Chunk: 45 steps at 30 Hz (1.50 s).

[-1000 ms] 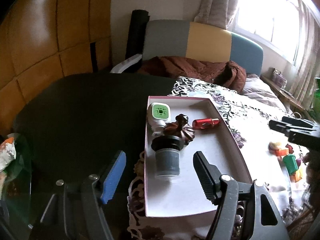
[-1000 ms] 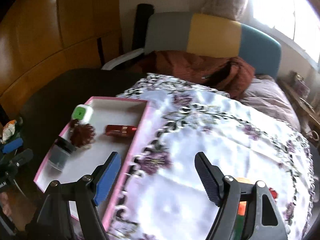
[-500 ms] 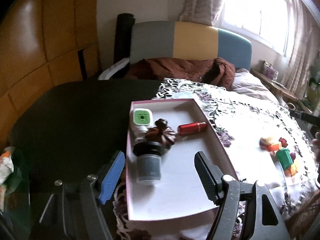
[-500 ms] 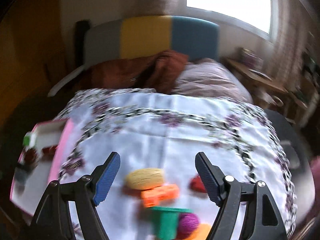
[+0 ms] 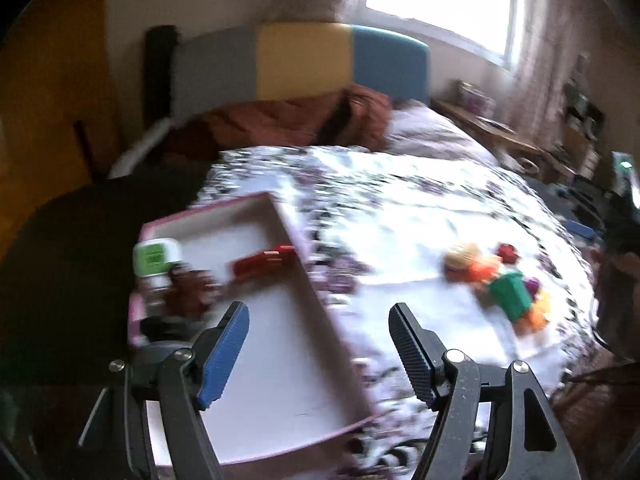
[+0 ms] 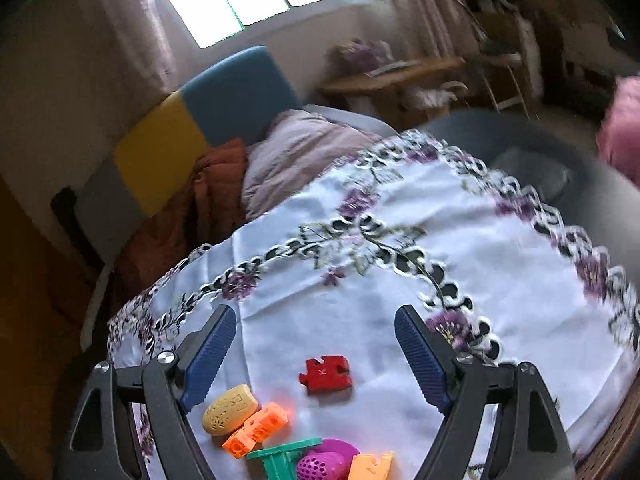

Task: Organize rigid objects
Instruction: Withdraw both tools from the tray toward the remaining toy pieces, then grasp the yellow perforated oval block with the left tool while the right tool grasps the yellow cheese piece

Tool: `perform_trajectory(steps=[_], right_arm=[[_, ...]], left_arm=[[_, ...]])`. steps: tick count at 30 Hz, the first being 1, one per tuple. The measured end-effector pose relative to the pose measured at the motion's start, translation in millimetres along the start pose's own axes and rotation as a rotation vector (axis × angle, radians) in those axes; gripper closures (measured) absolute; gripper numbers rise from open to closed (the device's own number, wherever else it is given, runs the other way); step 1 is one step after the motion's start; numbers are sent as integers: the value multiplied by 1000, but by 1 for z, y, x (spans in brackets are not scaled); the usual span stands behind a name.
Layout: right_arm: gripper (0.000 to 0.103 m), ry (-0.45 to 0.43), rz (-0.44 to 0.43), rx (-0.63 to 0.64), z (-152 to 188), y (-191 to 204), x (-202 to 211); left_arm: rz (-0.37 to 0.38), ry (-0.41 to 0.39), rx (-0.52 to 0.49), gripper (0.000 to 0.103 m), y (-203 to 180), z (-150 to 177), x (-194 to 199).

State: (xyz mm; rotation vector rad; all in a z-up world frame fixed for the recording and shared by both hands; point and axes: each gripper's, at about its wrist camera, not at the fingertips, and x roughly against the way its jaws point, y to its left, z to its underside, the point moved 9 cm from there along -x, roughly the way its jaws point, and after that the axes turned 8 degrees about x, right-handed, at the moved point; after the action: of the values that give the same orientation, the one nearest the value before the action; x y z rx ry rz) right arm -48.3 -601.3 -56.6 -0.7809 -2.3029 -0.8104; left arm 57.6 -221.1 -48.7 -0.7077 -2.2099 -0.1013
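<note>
Since your right gripper (image 6: 316,360) swung from the tray (image 5: 304,280) to the toys, lower frame, jaws wide, choose the red puzzle piece (image 6: 326,372).

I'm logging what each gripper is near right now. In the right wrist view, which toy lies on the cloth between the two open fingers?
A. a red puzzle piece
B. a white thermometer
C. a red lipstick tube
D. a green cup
A: the red puzzle piece lies flat on the tablecloth within the open right gripper, untouched.
</note>
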Motion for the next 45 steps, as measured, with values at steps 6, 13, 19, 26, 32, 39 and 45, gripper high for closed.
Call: perform_trajectory(steps=[6, 13, 19, 26, 32, 39, 45], right_arm=[[20, 36, -18, -60, 5, -9, -6], [20, 68, -45, -86, 9, -10, -11], [20, 83, -62, -84, 11, -7, -13], [20, 94, -84, -95, 13, -5, -14], [20, 100, -103, -97, 13, -2, -16], [20, 107, -112, -101, 14, -2, -17], [20, 124, -99, -94, 18, -2, -20]], left_arm=[[138, 94, -96, 31, -68, 9, -35], [218, 183, -130, 45, -114, 18, -71], [209, 215, -132, 46, -130, 2, -109], [196, 218, -272, 47, -163, -19, -150], [227, 307, -409, 60, -188, -11, -185], [253, 374, -399, 57, -193, -7, -211], [261, 326, -277, 59, -173, -8, -199]])
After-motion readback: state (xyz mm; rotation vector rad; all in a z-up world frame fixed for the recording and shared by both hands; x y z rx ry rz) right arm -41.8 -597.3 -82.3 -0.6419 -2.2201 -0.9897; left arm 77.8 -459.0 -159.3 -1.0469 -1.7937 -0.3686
